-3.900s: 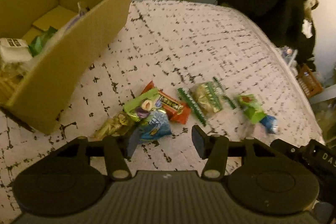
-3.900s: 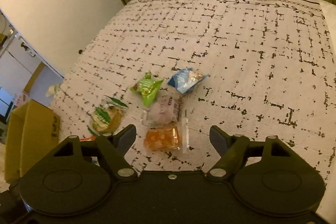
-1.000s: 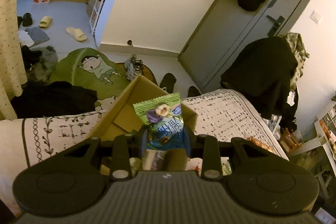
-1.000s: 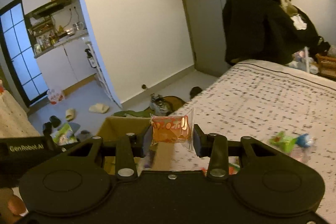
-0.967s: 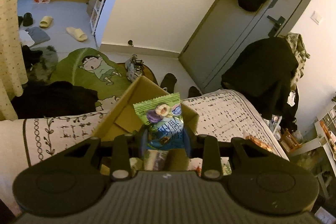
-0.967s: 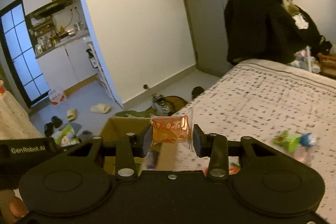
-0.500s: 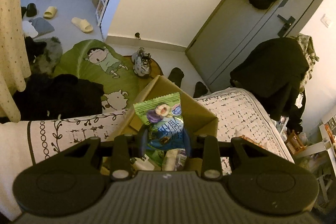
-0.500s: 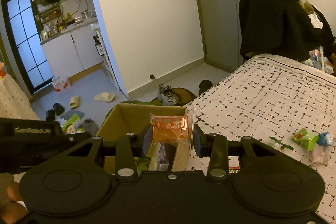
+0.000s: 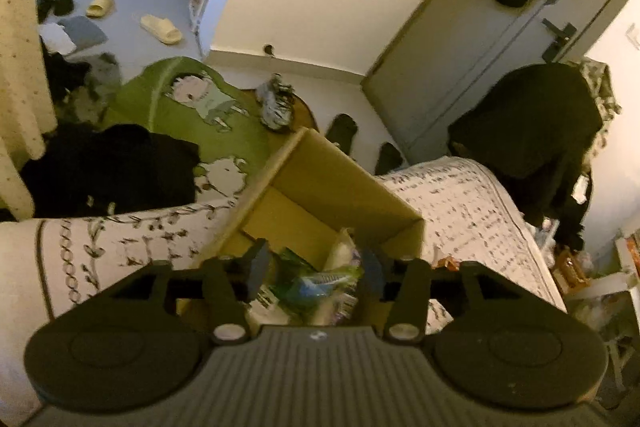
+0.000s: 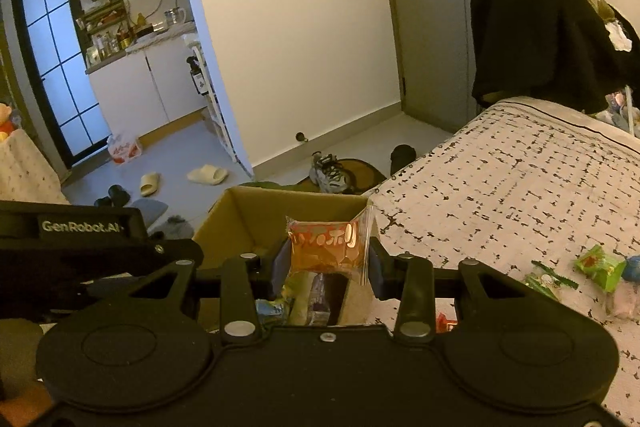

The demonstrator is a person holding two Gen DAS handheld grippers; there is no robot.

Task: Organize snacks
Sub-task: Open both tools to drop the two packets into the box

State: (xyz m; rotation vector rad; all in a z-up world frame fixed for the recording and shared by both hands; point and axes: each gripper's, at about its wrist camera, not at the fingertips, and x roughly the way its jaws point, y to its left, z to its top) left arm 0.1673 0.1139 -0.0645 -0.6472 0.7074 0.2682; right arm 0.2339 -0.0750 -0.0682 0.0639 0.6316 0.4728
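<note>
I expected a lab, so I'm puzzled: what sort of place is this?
Most likely a small lived-in apartment. A bed with a patterned cover stands beside the door, slippers lie on the floor, and a kitchenette counter sits beyond.

Dim, warm yellowish room light in both my views; colours go muddy. Brightest spot is the cool bluish glass door (image 10: pixel 60 67) at upper left of right-wrist view, w/ pale light spilling on the floor near it. Left-wrist view is softer: motion blur smears the snack packets (image 9: pixel 316 283) at lower centre, and the cardboard box (image 9: pixel 340 183) edges look fuzzy. Right-wrist view is sharper; the orange packet (image 10: pixel 326 247) shows a small glare streak. Heavy fisheye bend: walls, door frames curve toward the edges. Black gripper bodies across the bottom lose detail in shadow.
</note>
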